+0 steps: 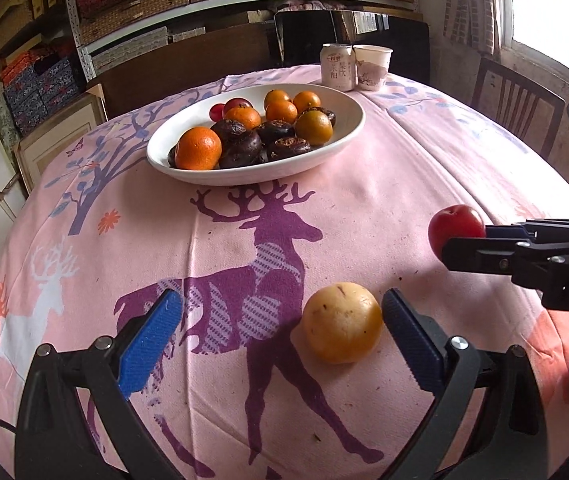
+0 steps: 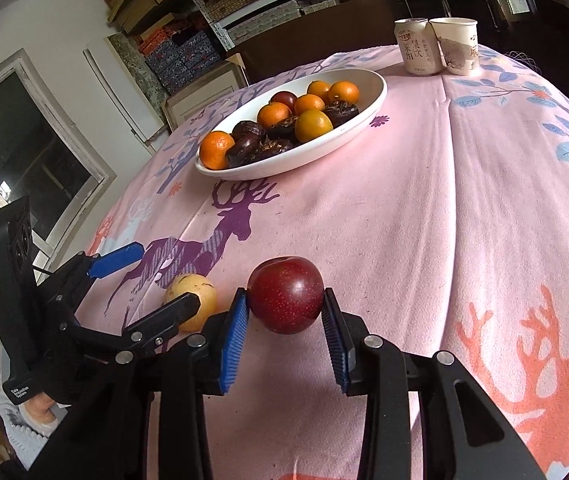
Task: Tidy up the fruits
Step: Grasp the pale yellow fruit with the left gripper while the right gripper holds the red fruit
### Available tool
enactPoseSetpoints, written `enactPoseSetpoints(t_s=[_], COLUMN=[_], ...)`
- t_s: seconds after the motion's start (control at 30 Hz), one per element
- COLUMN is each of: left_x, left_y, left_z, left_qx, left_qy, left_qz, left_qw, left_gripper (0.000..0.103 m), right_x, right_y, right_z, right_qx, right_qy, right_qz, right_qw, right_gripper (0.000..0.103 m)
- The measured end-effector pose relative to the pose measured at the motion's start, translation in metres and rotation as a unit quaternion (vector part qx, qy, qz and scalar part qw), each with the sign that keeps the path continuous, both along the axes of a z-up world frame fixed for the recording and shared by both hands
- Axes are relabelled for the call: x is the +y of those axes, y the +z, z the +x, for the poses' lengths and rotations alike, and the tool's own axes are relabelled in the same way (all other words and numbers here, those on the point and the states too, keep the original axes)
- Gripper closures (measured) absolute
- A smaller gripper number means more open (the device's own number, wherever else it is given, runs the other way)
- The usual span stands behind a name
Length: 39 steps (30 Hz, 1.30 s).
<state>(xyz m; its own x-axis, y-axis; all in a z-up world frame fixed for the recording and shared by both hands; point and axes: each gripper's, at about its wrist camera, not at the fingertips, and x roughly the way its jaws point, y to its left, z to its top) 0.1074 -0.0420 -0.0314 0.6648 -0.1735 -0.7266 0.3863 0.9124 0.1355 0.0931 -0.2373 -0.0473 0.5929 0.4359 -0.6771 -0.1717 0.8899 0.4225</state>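
Fruit sorting, pickup step. Right claw [image 2: 285, 320]: closed on red plum [image 2: 285, 294], low at 6 o'clock on the desk [image 2: 464, 208]. Left claw [image 1: 282, 336]: wide open, yellow fruit [image 1: 342, 322] between its fingers, right pad just beside it, not gripped. Bowl [image 1: 350, 132] of fruit at 12 o'clock. Next, likely: lift plum, carry to bowl; left claw closes on yellow fruit.

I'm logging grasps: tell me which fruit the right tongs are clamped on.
The red plum, pinched between the right tongs. The yellow fruit beside it sits loose between the open left tongs; all other fruit lies in the dish.
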Motion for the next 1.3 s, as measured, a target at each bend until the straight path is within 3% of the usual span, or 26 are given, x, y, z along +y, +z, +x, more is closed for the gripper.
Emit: enactPoseSetpoints(t_s=[0.23,0.27,0.33,0.53,0.63,0.73,1.3], left_x=[-0.018,-0.018,-0.018,-0.018,-0.019,-0.02,-0.014], left_y=[-0.003,-0.003,-0.004,-0.006,-0.007,-0.007,0.0], left_z=[-0.015,-0.016,-0.015,-0.013,-0.013,-0.014,-0.017], left_qx=[-0.009,-0.008,0.003,0.017,0.021,0.021,0.004], left_qy=[-0.007,-0.01,-0.013,-0.018,-0.025,-0.031,-0.02], left_qz=[0.031,0.029,0.022,0.012,0.011,0.009,-0.003], left_qw=[0.9995,0.9995,0.9997,0.9996,0.9994,0.9993,0.9998], left_gripper=[0.007,0.01,0.035,0.043,0.057,0.062,0.062], right_x=[-0.002,-0.002,-0.002,-0.002,-0.002,-0.002,-0.001], right_y=[0.0,0.0,0.0,0.0,0.0,0.0,0.0], right_z=[0.0,0.0,0.0,0.001,0.0,0.001,0.0], right_qx=[-0.001,0.0,0.0,0.001,0.001,0.002,-0.001], right_qy=[-0.007,-0.007,-0.007,-0.007,-0.007,-0.007,-0.006], right_qz=[-0.002,-0.002,-0.002,-0.002,-0.001,-0.002,-0.001], right_qw=[1.0,1.0,1.0,1.0,1.0,1.0,1.0], right_gripper=[0.066,0.066,0.065,0.065,0.065,0.065,0.065])
